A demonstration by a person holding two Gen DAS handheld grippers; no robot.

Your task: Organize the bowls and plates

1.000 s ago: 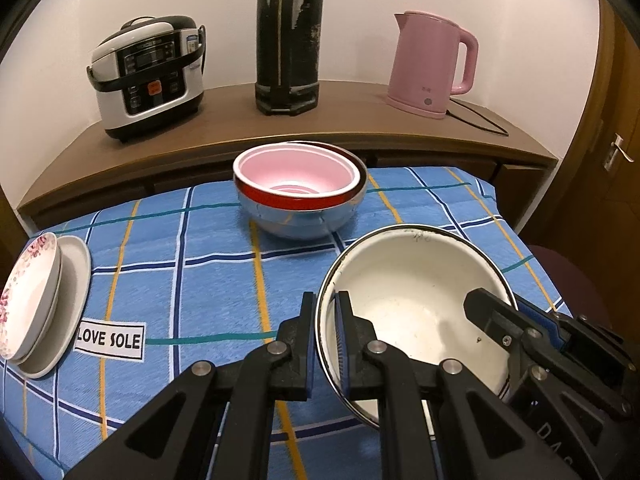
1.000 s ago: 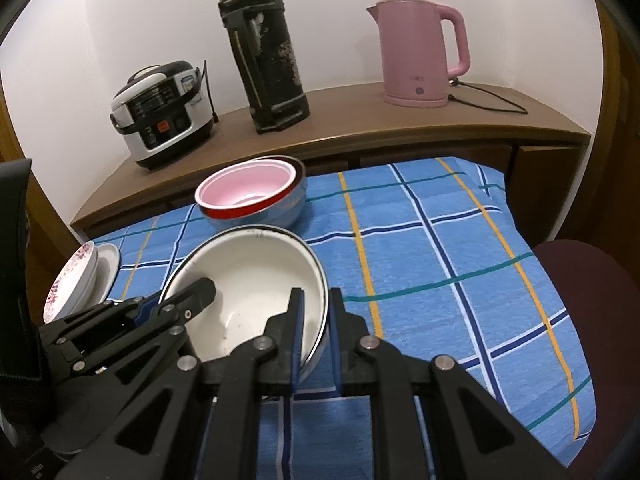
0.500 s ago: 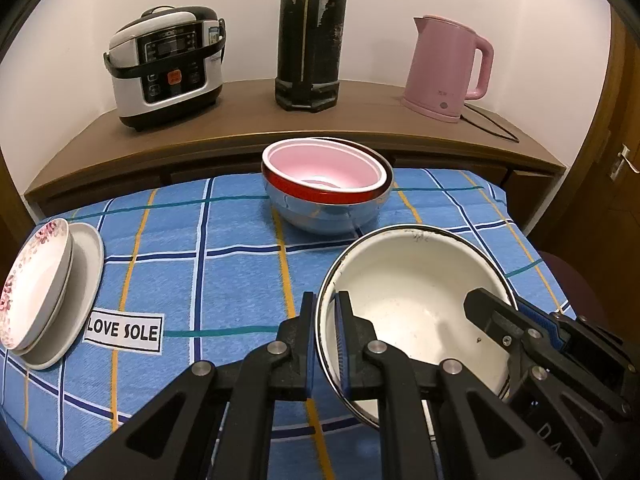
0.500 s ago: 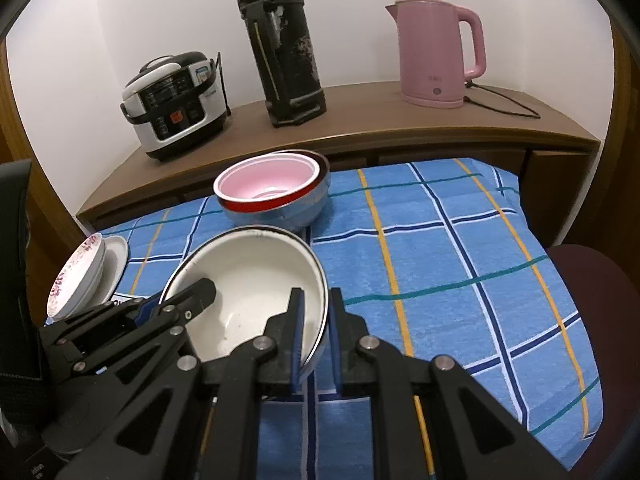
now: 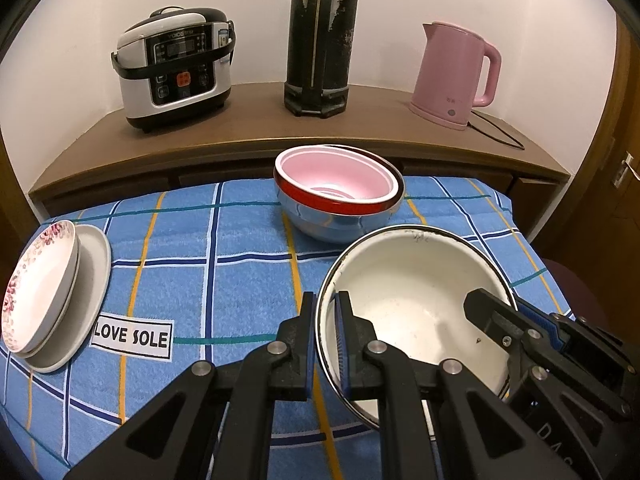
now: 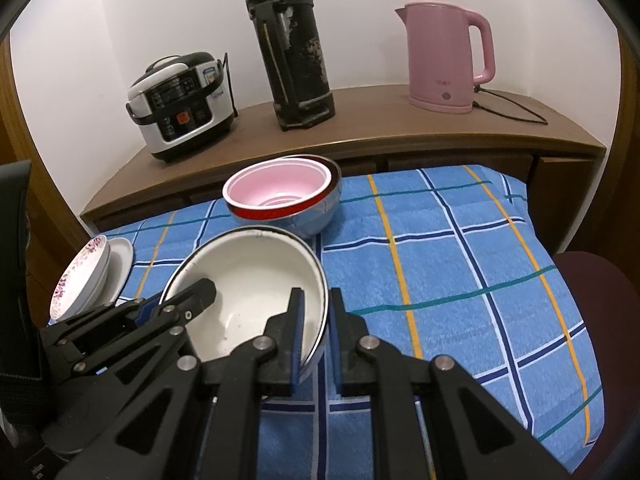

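Note:
A large white enamel bowl (image 5: 416,304) with a dark rim is held above the blue checked cloth by both grippers. My left gripper (image 5: 326,340) is shut on its left rim. My right gripper (image 6: 314,332) is shut on its right rim (image 6: 320,280). Just beyond it stands a stack of nested bowls (image 5: 336,196): pink inside red inside steel; it also shows in the right wrist view (image 6: 284,200). A floral plate leans on white plates (image 5: 48,292) at the left edge, seen too in the right wrist view (image 6: 92,272).
A wooden shelf (image 5: 256,132) behind the table carries a rice cooker (image 5: 176,68), a black thermos (image 5: 320,36) and a pink kettle (image 5: 456,72) with a cord. A "LOVE SOLE" label (image 5: 132,336) lies on the cloth. A dark red chair seat (image 6: 592,280) is at the right.
Both grippers have carried the white bowl forward and a little higher toward the nested bowls; the shelf items look nearer. The grip on the rim is unchanged.

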